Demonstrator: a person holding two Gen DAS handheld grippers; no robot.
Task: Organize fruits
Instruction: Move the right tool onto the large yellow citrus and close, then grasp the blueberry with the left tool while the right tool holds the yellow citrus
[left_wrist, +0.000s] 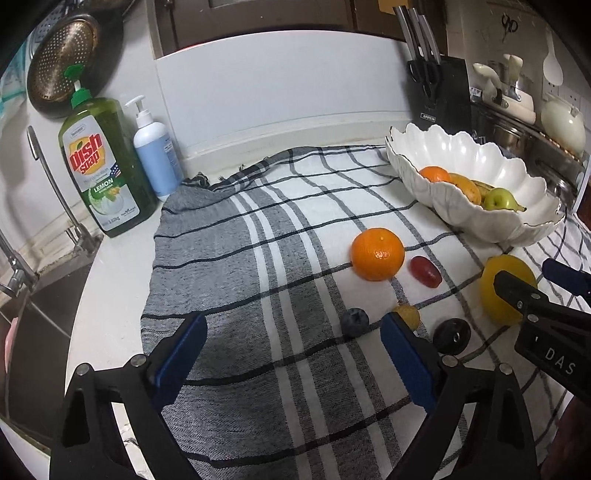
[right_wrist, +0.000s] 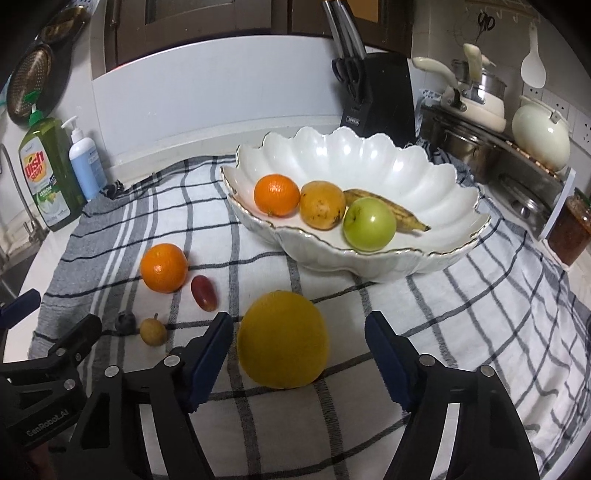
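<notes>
Your right tool (right_wrist: 299, 354) stands with its blue fingers spread wide, and the large yellow citrus (right_wrist: 283, 339) sits between them on the checked cloth (right_wrist: 461, 332), touched by neither pad as far as the view shows. It is round, smooth and broad for that opening, so if you close off-centre it will likely squirt forward or roll away; the soft cloth beneath may also bunch and let it tilt.

Your left tool (left_wrist: 293, 349) is likewise spread and holds nothing, hovering over the grey part of the cloth. Just beyond its right finger lie the small fruits: a dusky blueberry (left_wrist: 354, 322), a small tan fruit with a stem (right_wrist: 153, 332), and a dark round fruit (left_wrist: 451, 336) that only the left wrist view shows. These are tiny and close together, so a sweep of either tool could scatter them; the blueberry would crush under a hard squeeze.

Farther on, a glossy red grape (right_wrist: 204, 292) lies just beside a dimpled orange (right_wrist: 164, 267), and nudging one could set the other rolling.

Farthest, the scalloped white bowl (right_wrist: 369, 155) with a gilt rim already holds an orange, a speckled yellow-orange fruit, a green apple (right_wrist: 369, 224) and a browning banana. It looks like hard, glazed ceramic, so a dropped citrus could knock fruit about or chip the edge.
</notes>
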